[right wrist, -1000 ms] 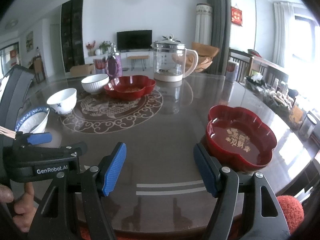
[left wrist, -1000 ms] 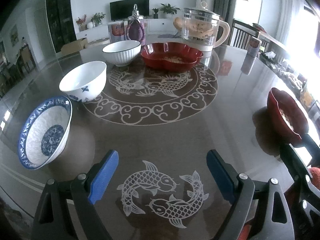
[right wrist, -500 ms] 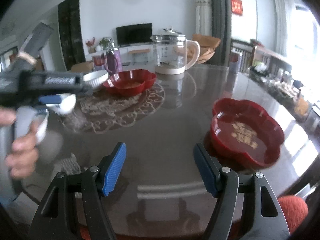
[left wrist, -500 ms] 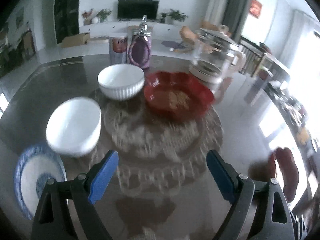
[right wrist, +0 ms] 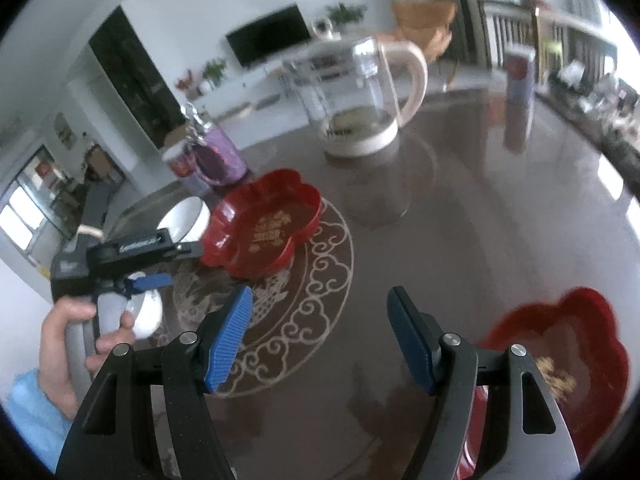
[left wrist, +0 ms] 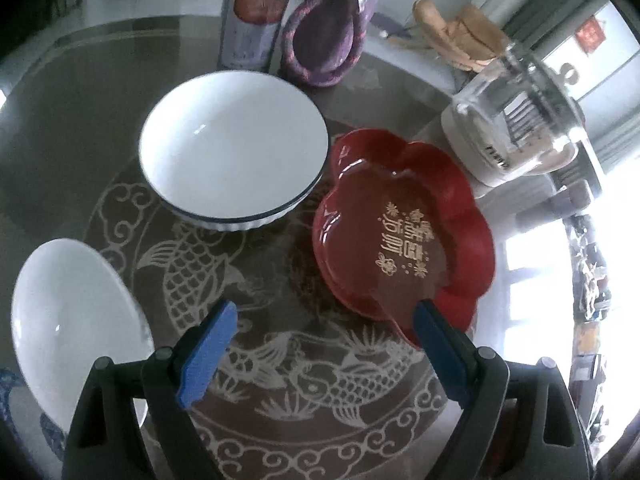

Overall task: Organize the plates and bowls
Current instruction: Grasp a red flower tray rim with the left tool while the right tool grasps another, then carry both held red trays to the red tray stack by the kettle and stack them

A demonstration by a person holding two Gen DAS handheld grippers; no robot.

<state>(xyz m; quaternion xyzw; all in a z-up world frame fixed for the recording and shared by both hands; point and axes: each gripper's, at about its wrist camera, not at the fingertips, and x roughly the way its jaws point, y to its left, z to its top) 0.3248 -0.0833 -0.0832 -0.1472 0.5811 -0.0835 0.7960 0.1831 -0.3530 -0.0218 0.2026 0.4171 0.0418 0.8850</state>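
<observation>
Cut off, far left: I only get a sliver of the blue-patterned porcelain bowl (left wrist: 8, 396) at the frame edge, behind the plain white bowl (left wrist: 68, 320).
Left gripper (left wrist: 320, 356): I've got it tilted down over the table, blue pads spread wide, pinching nothing.
Centre: white ribbed bowl with dark rim (left wrist: 234, 146) touches the red flower-shaped plate with gold lettering (left wrist: 400, 232).
Right gripper (right wrist: 320, 336): jaws apart, empty, above the brown patterned glass table (right wrist: 460, 208).
Blurred, far right: second red flower-shaped plate (right wrist: 560, 356), partly hidden by my right finger.
</observation>
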